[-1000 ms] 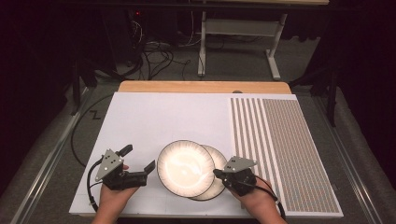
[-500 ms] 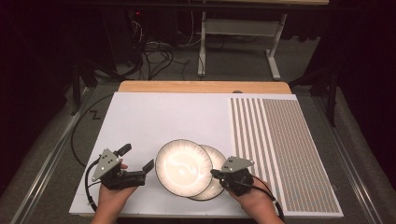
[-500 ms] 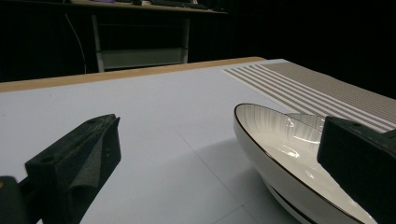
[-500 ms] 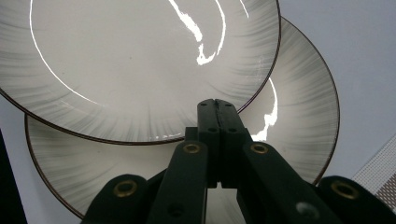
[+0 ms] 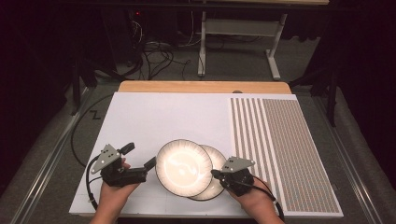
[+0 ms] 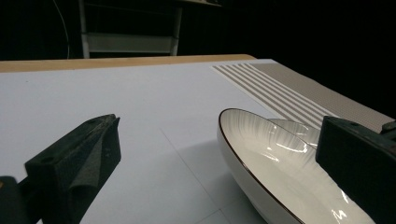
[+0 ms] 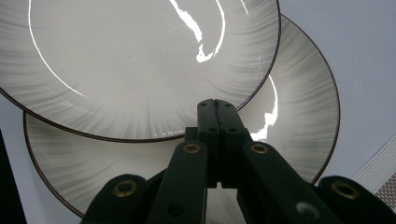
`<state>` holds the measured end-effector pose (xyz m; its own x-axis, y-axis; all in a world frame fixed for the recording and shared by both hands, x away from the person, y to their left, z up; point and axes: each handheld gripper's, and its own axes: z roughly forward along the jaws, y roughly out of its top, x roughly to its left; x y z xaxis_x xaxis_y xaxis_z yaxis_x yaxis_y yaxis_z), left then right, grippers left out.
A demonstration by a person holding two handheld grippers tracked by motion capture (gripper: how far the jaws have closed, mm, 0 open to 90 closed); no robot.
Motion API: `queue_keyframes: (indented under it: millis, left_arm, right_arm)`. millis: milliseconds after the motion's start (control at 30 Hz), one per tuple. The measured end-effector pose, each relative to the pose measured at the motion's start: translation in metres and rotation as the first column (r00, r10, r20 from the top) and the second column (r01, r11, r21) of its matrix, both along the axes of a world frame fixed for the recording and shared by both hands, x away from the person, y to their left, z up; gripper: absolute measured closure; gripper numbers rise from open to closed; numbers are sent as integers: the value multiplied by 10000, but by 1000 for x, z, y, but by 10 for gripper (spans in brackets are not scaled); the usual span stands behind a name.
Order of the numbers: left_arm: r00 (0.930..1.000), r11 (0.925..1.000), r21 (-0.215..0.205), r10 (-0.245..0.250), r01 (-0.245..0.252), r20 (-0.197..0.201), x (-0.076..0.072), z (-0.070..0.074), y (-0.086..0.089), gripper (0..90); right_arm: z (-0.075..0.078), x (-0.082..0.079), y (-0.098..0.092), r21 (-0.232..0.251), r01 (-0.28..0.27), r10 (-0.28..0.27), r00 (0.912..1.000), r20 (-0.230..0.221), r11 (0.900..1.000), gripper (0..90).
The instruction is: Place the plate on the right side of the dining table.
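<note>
Two white plates with dark rims lie overlapped near the front of the table. The upper plate [image 5: 183, 167] [image 6: 261, 154] [image 7: 140, 60] leans on the lower plate [image 5: 218, 161] [image 7: 289, 126]. My left gripper [image 5: 139, 156] [image 6: 219, 135] is open just left of the upper plate, one finger [image 6: 359, 158] close by its rim and nothing gripped. My right gripper [image 5: 215, 173] [image 7: 217, 106] is shut, its tip over the lower plate at the upper plate's rim, with nothing seen between the jaws.
The plates sit on a white board [image 5: 159, 116] that has a striped and dotted mat [image 5: 285, 140] on its right side. A wooden edge [image 5: 201, 87] runs along the back. Cables and a table frame [image 5: 233, 28] lie on the floor beyond.
My left gripper has drifted slightly to the left, away from the upper plate, still open. The right gripper and both plates have stayed where they were.
</note>
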<state>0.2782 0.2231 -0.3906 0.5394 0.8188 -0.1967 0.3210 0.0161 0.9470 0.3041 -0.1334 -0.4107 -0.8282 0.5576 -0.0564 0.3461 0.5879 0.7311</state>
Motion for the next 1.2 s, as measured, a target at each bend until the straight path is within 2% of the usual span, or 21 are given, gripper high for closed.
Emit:
queue_keyframes:
  millis: [133,300,433,600,800,900,967,1033,1200]
  left_arm:
    - [9993,9998,153,-133,139,-355,3,3,1,6]
    - [9946,9994,-10,-354,355,-975,8,4,4,6]
    - [9867,9982,-57,-605,603,-1509,11,4,6,6]
    - [9726,9958,-278,-915,876,-2139,13,5,9,6]
    - [9466,9917,-425,-1287,1216,-2955,19,4,9,6]
    - [9299,9889,-652,-1475,1332,-3371,22,3,10,6]
    - [9153,9866,-821,-1618,1414,-3689,25,3,10,6]
    - [9038,9848,-985,-1707,1432,-3924,27,3,10,6]
    - [8800,9814,-1319,-1839,1395,-4378,31,3,12,6]
  right_arm:
    - [0,0,0,32,31,-31,10000,-44,10000,900]
    - [0,0,0,15,44,-44,10000,-37,10000,900]
    - [0,0,0,40,15,-14,10000,-26,10000,900]
    - [0,1,0,52,6,-6,10000,-28,10000,900]
    - [0,1,0,53,8,-8,10000,-23,10000,900]
    - [0,1,0,67,20,-20,10000,-31,10000,900]
    - [0,1,0,68,21,-20,10000,-29,10000,900]
    - [0,1,0,58,15,-15,10000,-31,10000,900]
    - [0,0,0,42,-5,5,10000,-12,10000,900]
